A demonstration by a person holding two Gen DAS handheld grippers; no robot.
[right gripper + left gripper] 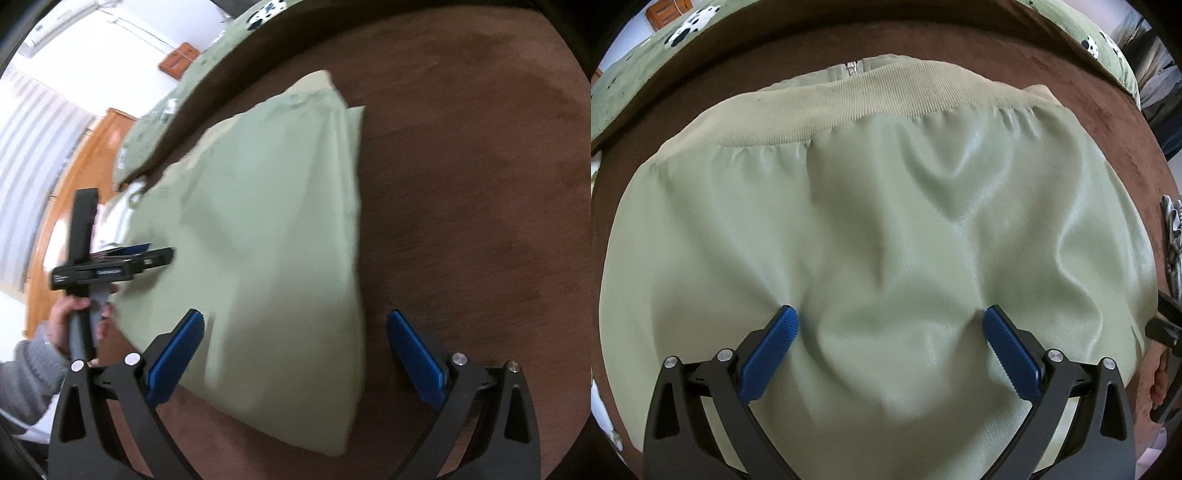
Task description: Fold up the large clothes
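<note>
A pale green jacket [886, 206] lies folded on a brown blanket [1015, 48], its ribbed hem band [871, 107] and a silver zipper [852, 68] at the far side. My left gripper [890, 319] is open, both blue pads pressed onto the smooth fabric. In the right wrist view the same jacket [266, 236] shows as a folded slab. My right gripper [295, 325] hangs open above its near right edge, holding nothing. The left gripper [147, 254] appears there too, held by a hand [70, 314] over the jacket's left side.
A green bedcover with panda prints [683, 33] borders the brown blanket at the back. Striped cloth [1172, 229] lies at the right edge. A wooden floor [74, 177], a curtain and a wall air conditioner appear at the left. Bare brown blanket [480, 184] stretches right of the jacket.
</note>
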